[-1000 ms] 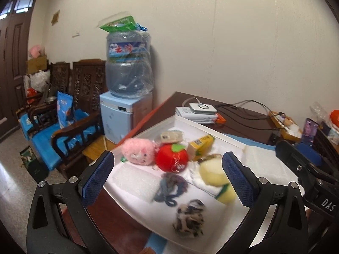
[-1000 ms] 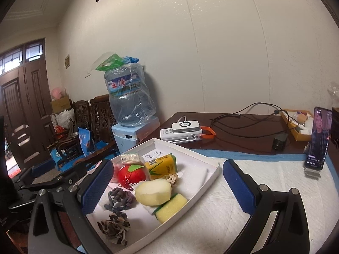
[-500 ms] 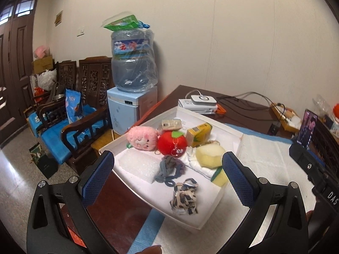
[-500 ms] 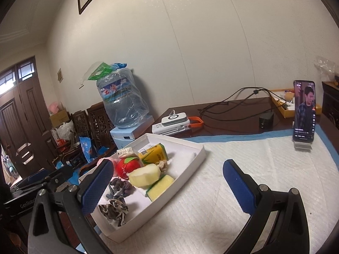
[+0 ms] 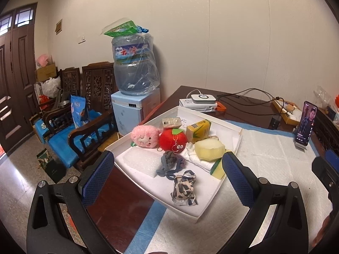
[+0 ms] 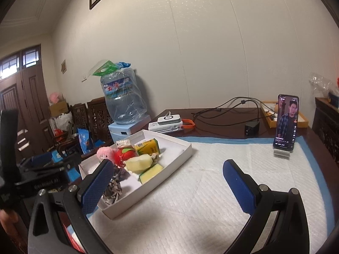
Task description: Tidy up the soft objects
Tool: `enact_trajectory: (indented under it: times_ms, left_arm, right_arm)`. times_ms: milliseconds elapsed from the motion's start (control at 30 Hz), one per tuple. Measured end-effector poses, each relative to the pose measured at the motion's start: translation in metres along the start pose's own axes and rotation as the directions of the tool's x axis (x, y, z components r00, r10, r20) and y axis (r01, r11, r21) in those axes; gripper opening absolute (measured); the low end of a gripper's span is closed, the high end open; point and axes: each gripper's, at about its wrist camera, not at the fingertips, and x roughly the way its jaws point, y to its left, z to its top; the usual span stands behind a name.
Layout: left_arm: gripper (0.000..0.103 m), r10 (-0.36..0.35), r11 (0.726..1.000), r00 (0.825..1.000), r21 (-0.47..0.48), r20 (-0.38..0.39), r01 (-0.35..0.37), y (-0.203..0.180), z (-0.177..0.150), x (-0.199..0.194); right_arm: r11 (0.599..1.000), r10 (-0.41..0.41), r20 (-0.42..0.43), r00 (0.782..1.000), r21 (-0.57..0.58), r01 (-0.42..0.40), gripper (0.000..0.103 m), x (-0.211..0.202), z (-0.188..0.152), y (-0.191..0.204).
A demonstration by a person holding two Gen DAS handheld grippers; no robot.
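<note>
A white tray [image 5: 236,136] sits on the padded white mat, holding a pink plush [image 5: 144,136], a red apple plush [image 5: 172,141], a grey knotted cloth [image 5: 170,163], a patterned cloth bundle [image 5: 184,188], a pale yellow sponge block [image 5: 209,150], a yellow-green sponge [image 6: 150,173] and a yellow juice box [image 5: 198,128]. My left gripper [image 5: 167,178] is open, hovering above the tray's near side with nothing between its fingers. My right gripper [image 6: 167,185] is open over the mat, right of the tray [image 6: 184,155].
A phone [image 6: 286,123] stands propped on the mat at the right. Cables, a charger [image 6: 252,128] and white devices [image 5: 199,102] lie at the table's back. A water dispenser [image 5: 135,91] and wooden chairs [image 5: 84,114] stand left of the table edge.
Both grippers have pulled back and risen, so the tray looks farther away. The right view has swung to the right, bringing the phone more into frame. Both stay open.
</note>
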Motion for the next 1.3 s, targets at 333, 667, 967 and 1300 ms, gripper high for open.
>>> enact_trajectory:
  times_ms: [333, 667, 967, 1300]
  left_arm:
    - [0.103, -0.010, 1.000, 1.000, 0.013, -0.023, 0.010, -0.013, -0.003, -0.003]
    - [0.103, 0.025, 0.997, 1.000, 0.079, 0.002, -0.025, -0.030, -0.008, -0.014]
    - [0.103, 0.014, 0.997, 1.000, 0.074, -0.016, -0.012, -0.031, -0.009, -0.012]
    - [0.103, -0.003, 0.998, 1.000, 0.058, -0.026, 0.005, -0.026, -0.012, -0.009]
  right_arm:
    - [0.998, -0.013, 0.052, 0.999, 0.068, 0.009, 0.103, -0.025, -0.003, -0.018]
    - [0.993, -0.049, 0.100, 0.994, 0.109, 0.038, 0.103, -0.038, -0.008, -0.030]
    - [0.992, -0.052, 0.105, 0.993, 0.119, 0.040, 0.103, -0.039, -0.008, -0.033]
    - [0.992, -0.051, 0.094, 0.994, 0.117, 0.040, 0.103, -0.038, -0.011, -0.031]
